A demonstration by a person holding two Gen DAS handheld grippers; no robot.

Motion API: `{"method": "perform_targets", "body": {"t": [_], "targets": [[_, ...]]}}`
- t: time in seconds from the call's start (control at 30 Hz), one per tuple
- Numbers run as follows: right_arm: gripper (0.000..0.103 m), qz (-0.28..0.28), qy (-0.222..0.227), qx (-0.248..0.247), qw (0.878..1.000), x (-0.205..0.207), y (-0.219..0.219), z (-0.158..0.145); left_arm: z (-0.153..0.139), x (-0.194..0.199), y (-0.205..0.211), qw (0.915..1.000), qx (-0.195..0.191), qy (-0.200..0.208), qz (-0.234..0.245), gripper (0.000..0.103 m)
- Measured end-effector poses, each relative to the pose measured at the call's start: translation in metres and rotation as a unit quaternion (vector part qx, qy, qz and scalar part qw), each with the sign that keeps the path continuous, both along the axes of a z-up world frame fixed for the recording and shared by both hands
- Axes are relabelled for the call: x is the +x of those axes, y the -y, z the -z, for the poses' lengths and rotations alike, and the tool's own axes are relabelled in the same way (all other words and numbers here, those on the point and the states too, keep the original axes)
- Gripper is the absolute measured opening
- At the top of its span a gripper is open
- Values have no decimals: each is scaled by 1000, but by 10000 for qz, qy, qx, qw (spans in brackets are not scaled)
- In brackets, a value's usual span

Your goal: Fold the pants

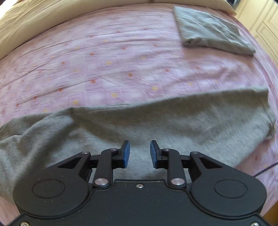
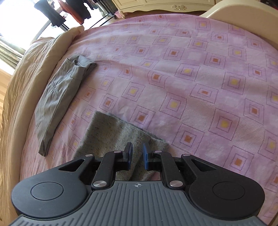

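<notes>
Grey fleece pants (image 1: 156,121) lie stretched across the near part of the pink bed sheet (image 1: 104,60). My left gripper (image 1: 139,154) is open and empty, its blue pads (image 1: 126,153) above the middle of the pants. In the right wrist view one end of the same pants (image 2: 111,132) lies under my right gripper (image 2: 137,156), which is open with a narrow gap and holds nothing.
A folded grey garment (image 1: 212,29) lies at the far right of the bed; it also shows in the right wrist view (image 2: 59,97) at the left. A beige duvet (image 2: 26,87) runs along the bed's edge. A cream cabinet (image 2: 165,5) stands beyond the bed.
</notes>
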State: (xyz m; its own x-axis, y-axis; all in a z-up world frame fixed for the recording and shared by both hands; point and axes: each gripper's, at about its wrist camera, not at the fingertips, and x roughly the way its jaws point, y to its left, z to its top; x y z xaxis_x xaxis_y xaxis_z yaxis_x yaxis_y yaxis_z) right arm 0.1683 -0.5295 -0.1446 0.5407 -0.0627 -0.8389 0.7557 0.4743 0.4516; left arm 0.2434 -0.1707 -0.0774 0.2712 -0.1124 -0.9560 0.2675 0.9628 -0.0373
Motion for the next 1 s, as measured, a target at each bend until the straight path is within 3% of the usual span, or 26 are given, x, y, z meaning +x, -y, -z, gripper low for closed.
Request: {"method": "perform_targets", "body": {"t": [0.1, 0.17, 0.33, 0.53, 0.57, 0.6, 0.63, 0.77, 0.87, 0.97, 1.0], "targets": [[14, -142, 55, 196, 9997, 3, 3, 8, 27, -16, 25, 9982, 258, -470, 256, 45], [14, -264, -7, 327, 9991, 9, 5, 14, 53, -25, 33, 9935, 663, -905, 207, 45], [15, -375, -61, 665, 9971, 16, 12, 26, 44, -39, 37, 9942, 863, -635, 94, 45], [19, -406, 74, 1133, 9927, 14, 14, 39, 32, -49, 26, 9934, 899, -549, -463, 44], [16, -368, 222, 1167, 9922, 11, 14, 39, 30, -52, 25, 9932, 913, -522, -508, 44], [4, -332, 420, 1173, 9917, 7, 13, 37, 26, -54, 24, 9931, 922, -498, -526, 44], [0, -318, 565, 1134, 9914, 4, 13, 34, 25, -57, 24, 9931, 935, -480, -527, 44], [0, -566, 782, 690, 9929, -9, 11, 7, 20, -66, 22, 9927, 975, -416, -581, 44], [7, -926, 669, 198, 9933, -13, 12, -3, 20, -70, 23, 9922, 950, -452, -671, 44], [47, -906, 637, 269, 9935, -10, 22, 7, 17, -76, 25, 9918, 941, -450, -734, 44], [48, -891, 597, 321, 9937, -9, 23, 10, 15, -77, 27, 9919, 927, -441, -749, 44]]}}
